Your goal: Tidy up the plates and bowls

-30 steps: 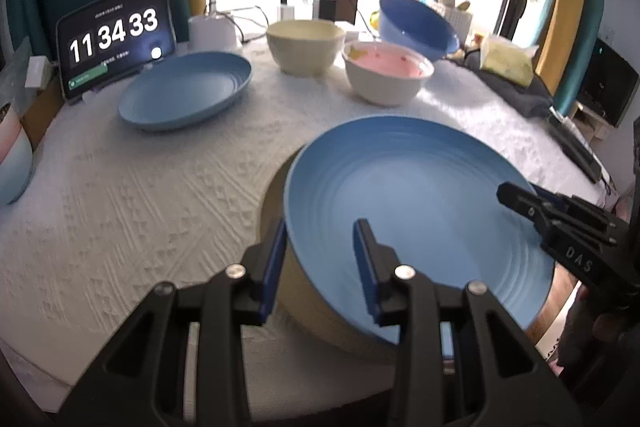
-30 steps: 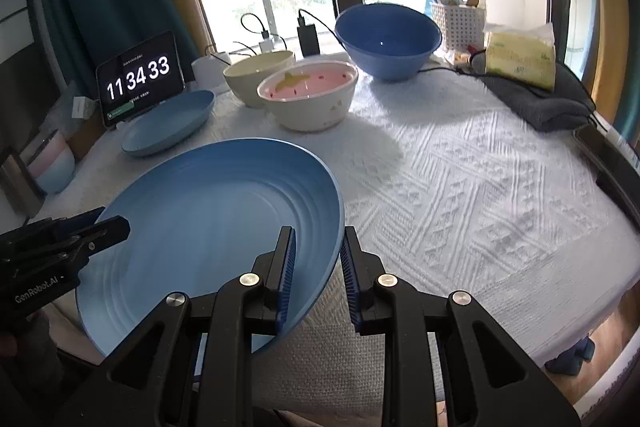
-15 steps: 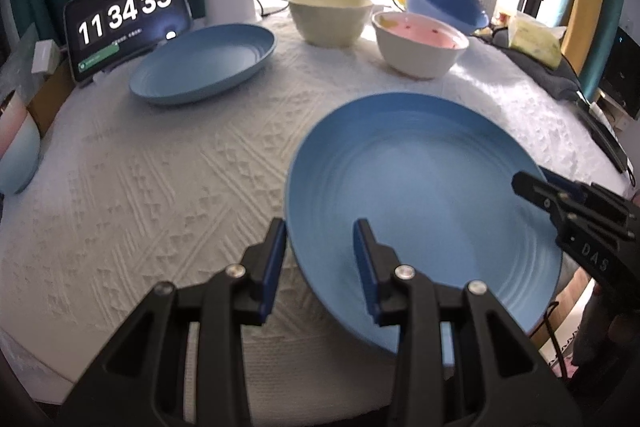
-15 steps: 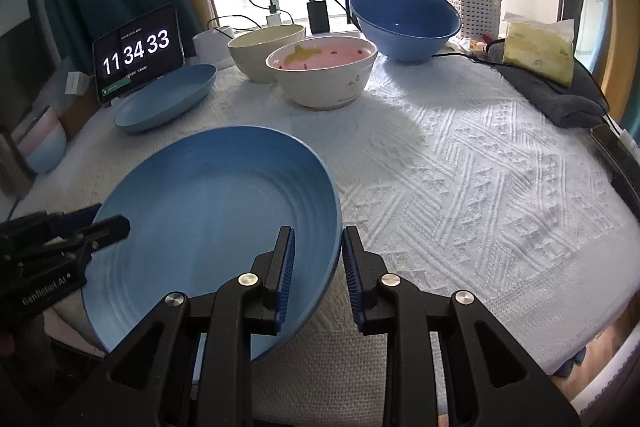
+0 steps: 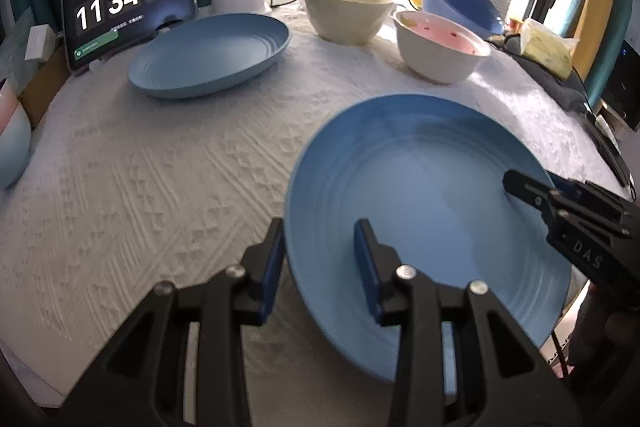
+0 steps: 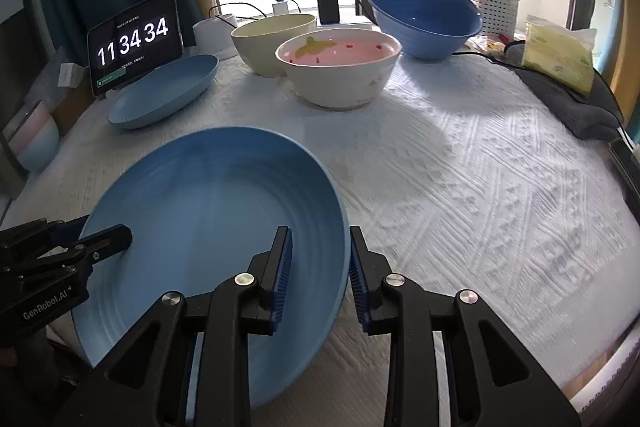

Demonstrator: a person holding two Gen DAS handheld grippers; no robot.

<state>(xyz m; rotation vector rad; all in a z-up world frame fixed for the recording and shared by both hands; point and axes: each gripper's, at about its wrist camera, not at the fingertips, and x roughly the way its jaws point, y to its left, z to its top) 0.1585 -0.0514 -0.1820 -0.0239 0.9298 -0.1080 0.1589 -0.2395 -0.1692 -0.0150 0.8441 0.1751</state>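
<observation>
Right wrist view: large round blue ridged plate (image 6: 208, 227) at the tabletop's near edge. Right gripper (image 6: 320, 267) jaws opening astride its rim; left gripper (image 5: 320, 259) straddles the opposite rim, contact unclear. We'd release level, then withdraw.
</observation>
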